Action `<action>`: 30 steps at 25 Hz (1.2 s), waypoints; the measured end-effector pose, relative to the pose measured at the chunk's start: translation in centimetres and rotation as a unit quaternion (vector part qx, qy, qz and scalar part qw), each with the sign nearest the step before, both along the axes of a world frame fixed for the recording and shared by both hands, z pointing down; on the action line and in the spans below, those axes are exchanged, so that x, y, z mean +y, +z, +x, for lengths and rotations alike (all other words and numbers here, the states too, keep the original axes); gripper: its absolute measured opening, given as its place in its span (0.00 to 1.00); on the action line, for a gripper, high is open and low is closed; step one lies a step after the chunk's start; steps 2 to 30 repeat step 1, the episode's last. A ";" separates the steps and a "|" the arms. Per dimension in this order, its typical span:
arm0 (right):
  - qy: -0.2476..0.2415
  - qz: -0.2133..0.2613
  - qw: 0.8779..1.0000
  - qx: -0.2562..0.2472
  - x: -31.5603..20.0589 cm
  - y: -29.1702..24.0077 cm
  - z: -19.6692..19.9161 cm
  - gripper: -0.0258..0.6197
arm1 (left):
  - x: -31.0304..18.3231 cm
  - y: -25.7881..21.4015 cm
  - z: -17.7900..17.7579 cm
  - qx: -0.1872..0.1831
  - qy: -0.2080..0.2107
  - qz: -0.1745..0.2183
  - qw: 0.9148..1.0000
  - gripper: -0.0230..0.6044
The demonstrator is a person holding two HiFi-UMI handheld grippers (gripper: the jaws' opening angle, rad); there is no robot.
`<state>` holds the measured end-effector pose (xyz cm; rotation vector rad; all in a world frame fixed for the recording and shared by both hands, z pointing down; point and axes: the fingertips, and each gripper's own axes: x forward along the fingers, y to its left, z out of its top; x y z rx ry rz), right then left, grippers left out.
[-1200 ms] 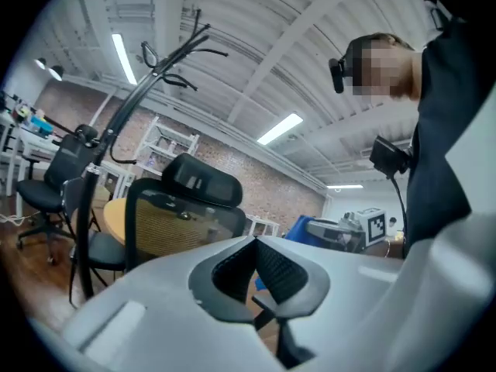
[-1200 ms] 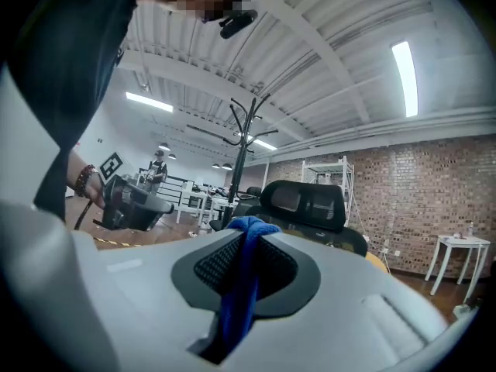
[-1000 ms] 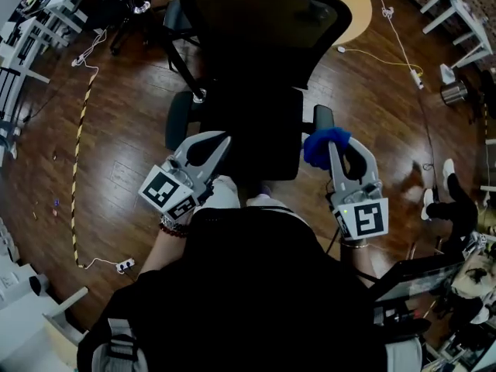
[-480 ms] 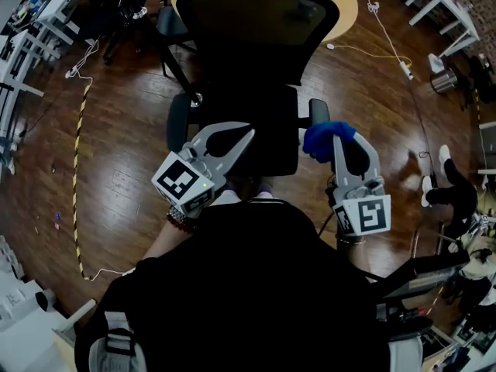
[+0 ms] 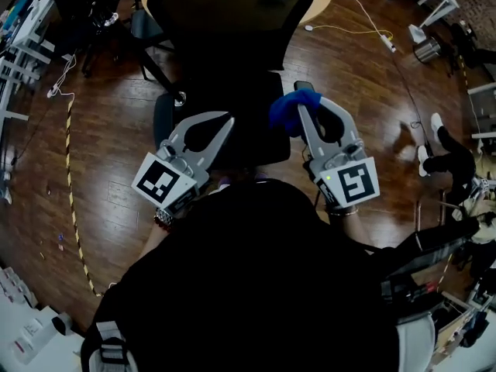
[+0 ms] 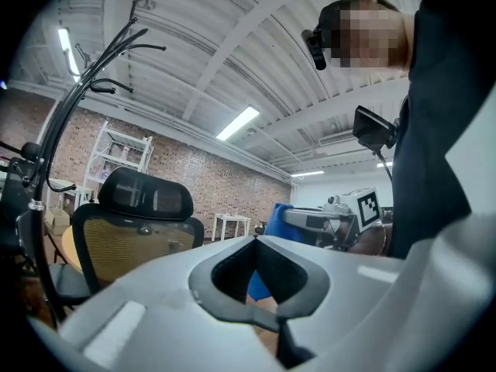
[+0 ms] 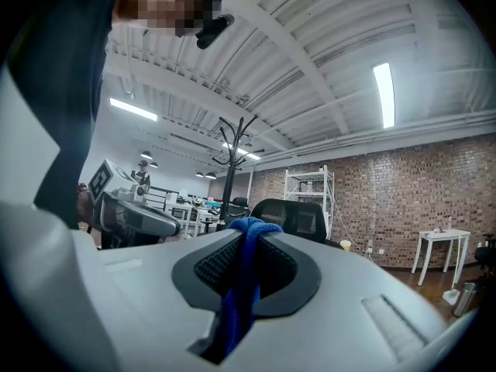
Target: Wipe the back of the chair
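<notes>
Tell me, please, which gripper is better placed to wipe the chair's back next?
The right gripper, probably: it is shut on the blue cloth and points toward the chair back. The left gripper is shut on nothing.

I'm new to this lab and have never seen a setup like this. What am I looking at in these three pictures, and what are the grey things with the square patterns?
There is no robot arm here. A person holds a hand-held two-jaw gripper in each hand, and the cubes with square markers are parts of those grippers.

The head view comes from a camera on the person's head looking steeply down, so their dark clothing fills the bottom of it. The left and right gripper views come from a camera riding on each gripper, looking along its jaws.

The left gripper has its jaws together with nothing between them. The right gripper is shut on a blue cloth.

In front of both stands a black office chair on a wooden floor. I can't tell whether the cloth touches the chair.
</notes>
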<state>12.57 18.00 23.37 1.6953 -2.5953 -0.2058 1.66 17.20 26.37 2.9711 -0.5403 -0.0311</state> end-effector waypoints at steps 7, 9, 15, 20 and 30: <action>-0.006 0.001 1.000 0.000 -0.4 0.1 -0.3 0.09 | -0.1 0.0 -0.1 -0.001 -0.002 0.001 1.000 0.04; -0.006 0.001 1.000 0.000 -0.4 0.1 -0.3 0.09 | -0.1 0.0 -0.1 -0.001 -0.002 0.001 1.000 0.04; -0.006 0.001 1.000 0.000 -0.4 0.1 -0.3 0.09 | -0.1 0.0 -0.1 -0.001 -0.002 0.001 1.000 0.04; -0.006 0.001 1.000 0.000 -0.4 0.1 -0.3 0.09 | -0.1 0.0 -0.1 -0.001 -0.002 0.001 1.000 0.04; -0.006 0.001 1.000 0.000 -0.4 0.1 -0.3 0.09 | -0.1 0.0 -0.1 -0.001 -0.002 0.001 1.000 0.04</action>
